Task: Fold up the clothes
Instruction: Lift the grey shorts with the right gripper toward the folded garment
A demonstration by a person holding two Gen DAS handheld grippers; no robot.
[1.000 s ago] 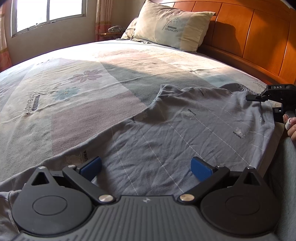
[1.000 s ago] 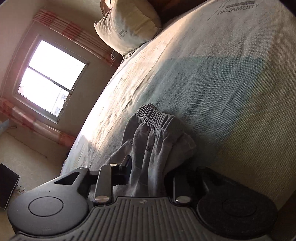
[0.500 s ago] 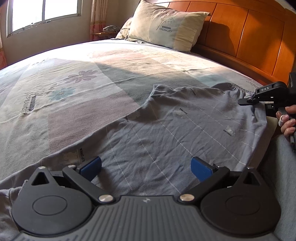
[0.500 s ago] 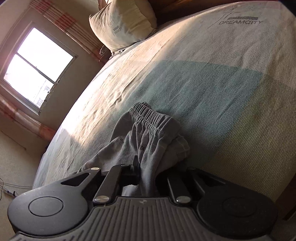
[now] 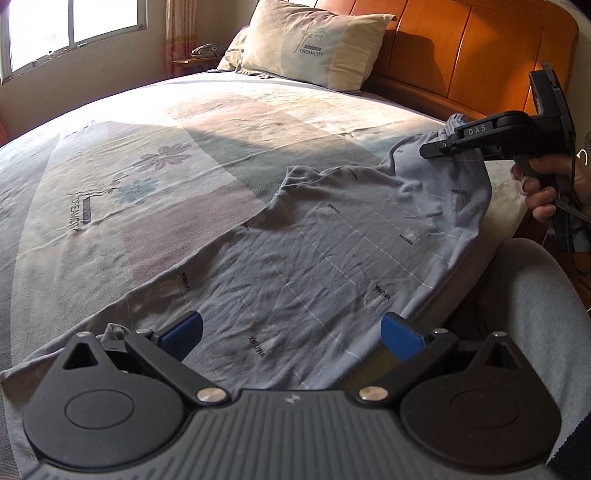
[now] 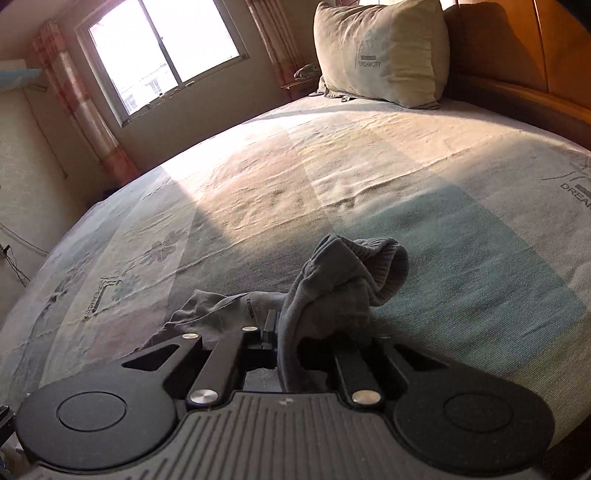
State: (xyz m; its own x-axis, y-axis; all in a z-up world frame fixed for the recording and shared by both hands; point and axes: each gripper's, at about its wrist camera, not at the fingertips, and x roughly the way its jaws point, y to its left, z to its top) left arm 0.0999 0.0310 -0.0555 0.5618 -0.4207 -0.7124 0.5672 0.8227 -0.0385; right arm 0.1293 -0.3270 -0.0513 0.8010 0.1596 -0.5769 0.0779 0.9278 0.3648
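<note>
A grey-blue garment (image 5: 314, 258) with thin white lines and small printed logos lies spread along the near side of the bed. My left gripper (image 5: 291, 332) hovers open over its near end, blue pads (image 5: 184, 330) wide apart with cloth below them. My right gripper (image 5: 439, 147), held in a hand (image 5: 543, 199), is shut on the garment's far end and holds it up off the sheet. In the right wrist view the ribbed elastic waistband (image 6: 369, 269) bunches up out of the shut right gripper (image 6: 286, 325).
A patterned bedsheet (image 5: 147, 166) covers the wide bed. A pillow (image 5: 314, 44) leans on the orange wooden headboard (image 5: 461, 48) at the back. A window (image 5: 74, 26) is far left. The person's grey-trousered leg (image 5: 535, 314) is by the bed's right edge.
The right gripper closed on the waistband, rolled level and rose, lifting that end of the garment off the sheet. The left gripper rose slightly and stayed open.
</note>
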